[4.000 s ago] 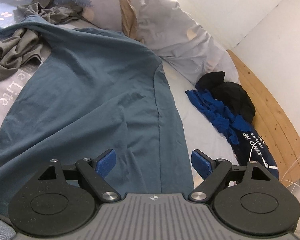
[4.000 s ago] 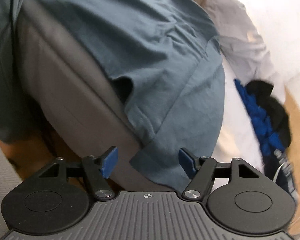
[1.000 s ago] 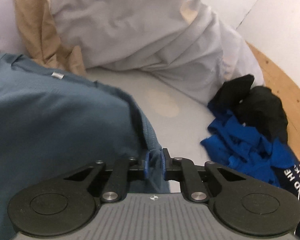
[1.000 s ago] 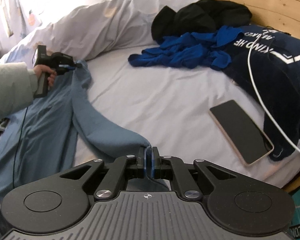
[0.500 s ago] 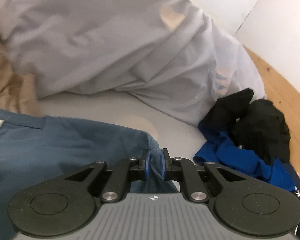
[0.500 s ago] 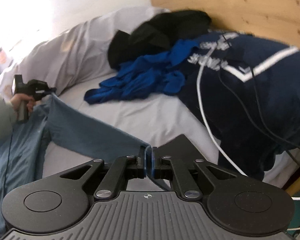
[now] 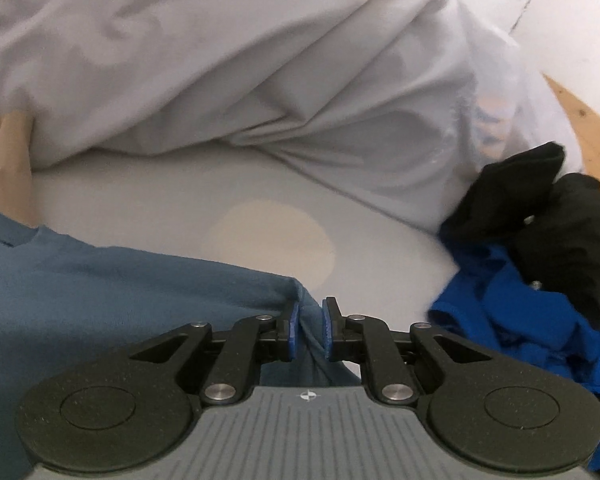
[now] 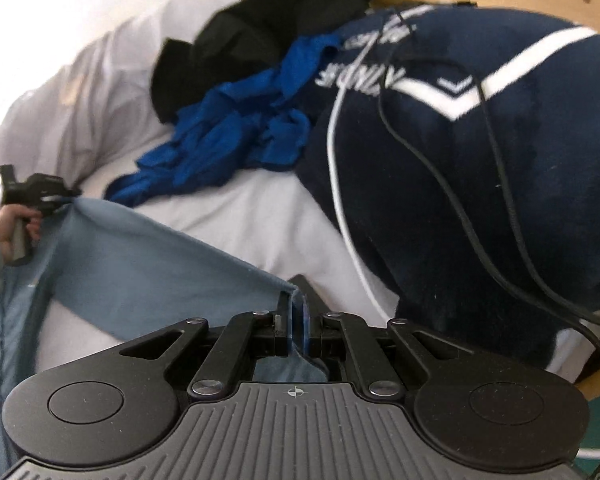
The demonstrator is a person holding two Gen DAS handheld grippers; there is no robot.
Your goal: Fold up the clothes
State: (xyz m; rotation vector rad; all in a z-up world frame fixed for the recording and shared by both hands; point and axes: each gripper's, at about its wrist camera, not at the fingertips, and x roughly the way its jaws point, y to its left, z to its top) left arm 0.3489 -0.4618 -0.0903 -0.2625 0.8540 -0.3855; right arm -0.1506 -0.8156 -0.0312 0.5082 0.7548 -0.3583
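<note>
Between both jaws, shirt (image 7: 100, 300) corners.

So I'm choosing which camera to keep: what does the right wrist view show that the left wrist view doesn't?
Only the right wrist view shows the navy sweatshirt, white cable, and left hand-held gripper from outside. Only the left shows the tan cloth. Both show the blue-grey shirt pinched, the royal blue garment and black garment.
</note>
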